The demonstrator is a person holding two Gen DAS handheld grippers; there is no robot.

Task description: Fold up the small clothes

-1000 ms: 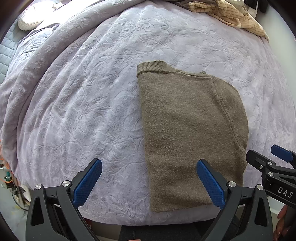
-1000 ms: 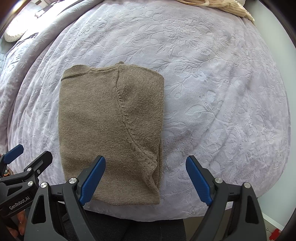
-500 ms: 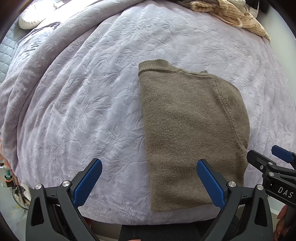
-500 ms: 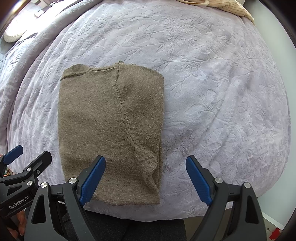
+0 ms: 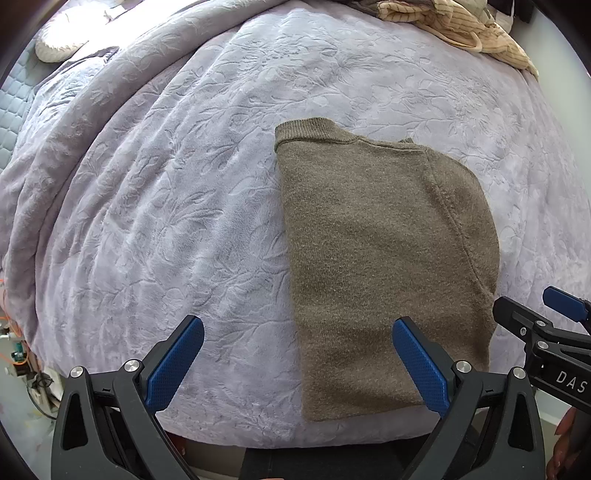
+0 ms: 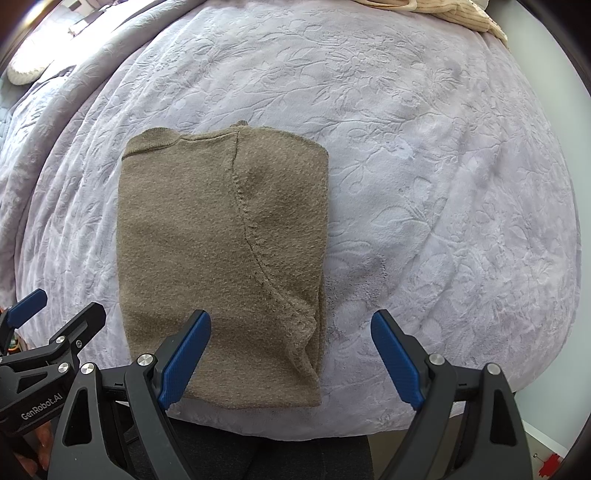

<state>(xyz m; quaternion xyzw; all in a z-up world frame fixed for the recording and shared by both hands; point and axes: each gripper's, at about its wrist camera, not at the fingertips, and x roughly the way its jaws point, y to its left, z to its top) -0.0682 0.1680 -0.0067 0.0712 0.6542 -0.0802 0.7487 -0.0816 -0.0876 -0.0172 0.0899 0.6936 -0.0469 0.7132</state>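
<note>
An olive-brown knit sweater (image 5: 384,258) lies folded lengthwise into a narrow rectangle on the lavender bed cover (image 5: 177,206), collar at the far end. It also shows in the right wrist view (image 6: 221,236). My left gripper (image 5: 295,362) is open and empty, above the sweater's near left corner. My right gripper (image 6: 291,354) is open and empty, above the sweater's near right corner. Each gripper shows at the edge of the other's view: the right one (image 5: 546,332) and the left one (image 6: 48,332).
A heap of cream striped clothes (image 5: 454,26) lies at the far right of the bed. A white pillow (image 5: 59,40) sits at the far left. The bed's near edge (image 6: 295,428) runs just under the grippers.
Both grippers have drifted very slightly; the sweater sits a touch lower in the views. The sweater has not moved.
</note>
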